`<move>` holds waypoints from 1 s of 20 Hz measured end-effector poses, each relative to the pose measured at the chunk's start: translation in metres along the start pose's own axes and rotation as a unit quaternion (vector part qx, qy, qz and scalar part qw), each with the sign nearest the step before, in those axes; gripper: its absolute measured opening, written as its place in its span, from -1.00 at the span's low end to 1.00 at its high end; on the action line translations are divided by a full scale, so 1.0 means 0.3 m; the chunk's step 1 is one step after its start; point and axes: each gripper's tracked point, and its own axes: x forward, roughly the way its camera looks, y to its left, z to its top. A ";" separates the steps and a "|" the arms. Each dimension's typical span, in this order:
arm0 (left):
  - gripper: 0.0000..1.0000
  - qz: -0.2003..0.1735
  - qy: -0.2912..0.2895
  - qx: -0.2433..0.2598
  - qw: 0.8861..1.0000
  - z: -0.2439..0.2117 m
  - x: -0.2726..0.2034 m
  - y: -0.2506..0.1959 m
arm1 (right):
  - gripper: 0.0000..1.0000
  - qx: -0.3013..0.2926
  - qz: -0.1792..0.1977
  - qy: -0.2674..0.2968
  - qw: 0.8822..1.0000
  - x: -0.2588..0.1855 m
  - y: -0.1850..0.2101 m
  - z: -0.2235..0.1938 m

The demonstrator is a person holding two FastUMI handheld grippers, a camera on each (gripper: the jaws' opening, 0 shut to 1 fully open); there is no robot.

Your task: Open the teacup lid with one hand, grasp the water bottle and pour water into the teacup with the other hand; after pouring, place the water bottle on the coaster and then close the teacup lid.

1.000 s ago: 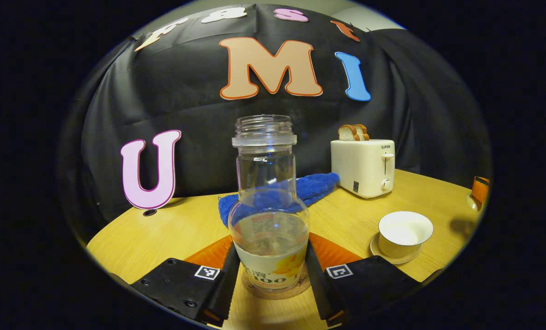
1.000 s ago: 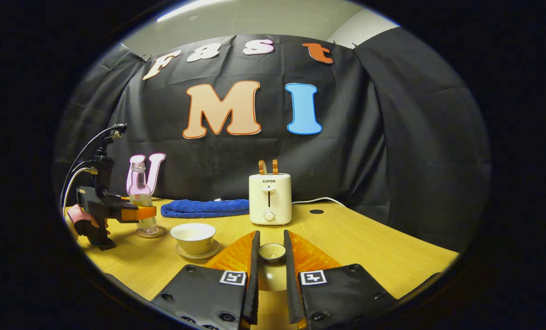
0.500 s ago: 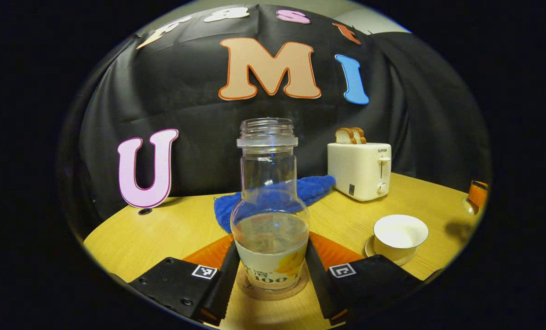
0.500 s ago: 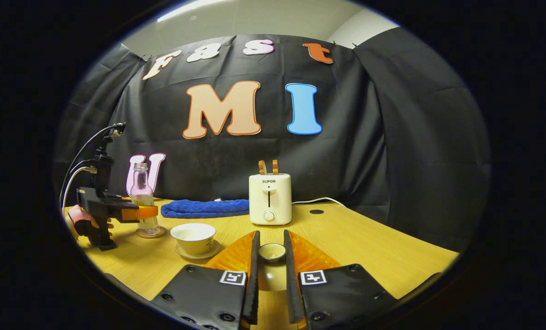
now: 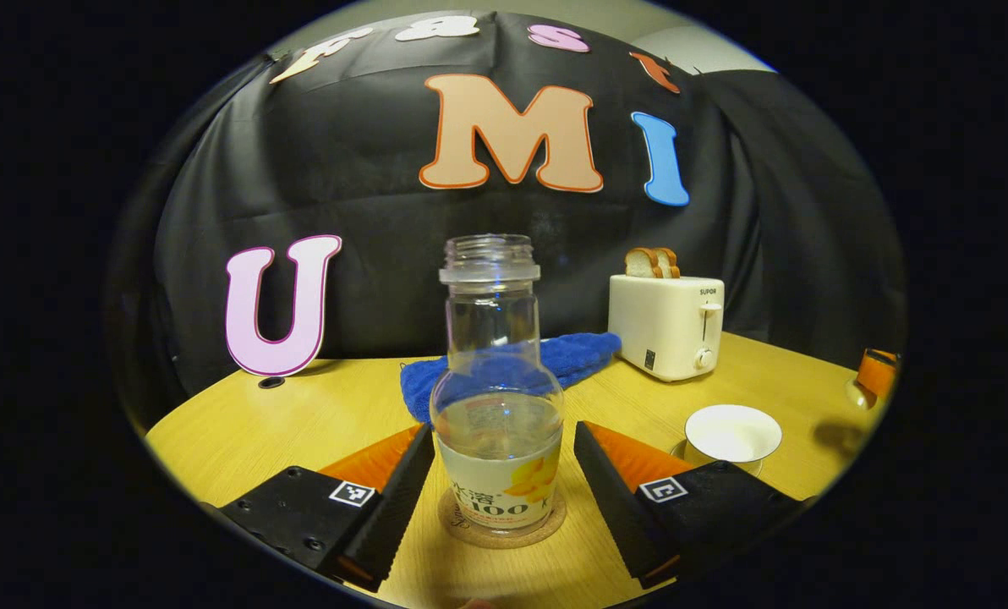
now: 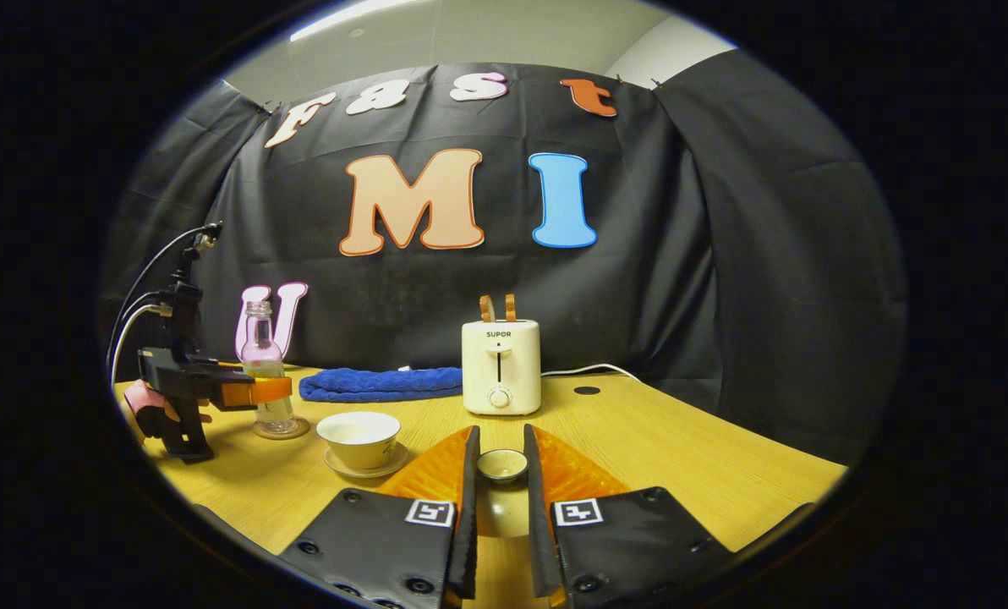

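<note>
Teacup [image 6: 358, 438]: sits uncovered on its saucer [image 6: 365, 464] on the counter [image 6: 682, 461], pale liquid inside; in the left gripper view the teacup [image 5: 731, 433] lies to the right of the bottle, partly behind the left tool's right finger.
Teacup lid [image 6: 501, 464]: held between the fingers of the right tool [image 6: 499, 524], which are clamped on it from both sides, low over the counter, just right of the teacup.
Water bottle [image 5: 499, 397]: upright on the round cork coaster [image 5: 501, 529], cap off, partly filled with clear water; in the right gripper view the water bottle [image 6: 265, 372] stands left of the teacup, near the counter's left edge.
Left tool [image 5: 499, 499]: fingers spread apart on either side of the bottle, gaps showing between each finger and the glass, so nothing is gripped; from the right gripper view the left tool [image 6: 254, 391] is beside the bottle, with a hand [image 6: 150, 404] on its grip.
Blue towel [image 5: 512, 365]: folded along the counter's back edge, straight behind the bottle.
Toaster [image 5: 668, 321]: cream, at the back edge right of the towel, two bread slices [image 5: 653, 263] standing in its slots; its cord [image 6: 588, 370] trails right.
In the way: nothing stands between the teacup and the lid; the bottle and left tool are just left of the cup.
</note>
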 end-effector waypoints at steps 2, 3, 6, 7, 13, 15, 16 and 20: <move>0.94 -0.003 -0.007 -0.010 1.000 0.010 -0.018 -0.005 | -0.43 0.000 0.001 0.000 1.000 0.000 0.001 0.002; 0.94 -0.004 -0.005 -0.016 1.000 0.004 -0.030 -0.005 | -0.43 0.000 0.004 0.000 1.000 0.000 0.004 0.001; 0.94 -0.008 0.003 -0.022 1.000 -0.025 -0.087 -0.005 | -0.43 0.001 0.026 0.001 1.000 -0.005 0.032 0.001; 0.94 -0.013 0.002 -0.018 1.000 -0.029 -0.109 -0.012 | -0.43 0.001 0.039 0.002 0.999 -0.005 0.048 0.000; 0.94 -0.001 -0.003 -0.001 1.000 -0.039 -0.203 0.040 | -0.43 0.003 0.088 0.007 0.996 0.027 0.120 -0.007; 0.94 0.008 -0.009 0.000 1.000 -0.035 -0.229 0.066 | -0.43 0.004 0.112 0.004 0.994 0.043 0.168 -0.004; 0.94 0.011 -0.016 -0.002 1.000 -0.026 -0.240 0.077 | -0.43 0.004 0.126 0.006 0.992 0.056 0.198 -0.010; 0.94 0.020 -0.039 0.001 0.999 -0.007 -0.274 0.103 | -0.43 0.006 0.169 0.007 0.986 0.114 0.305 -0.011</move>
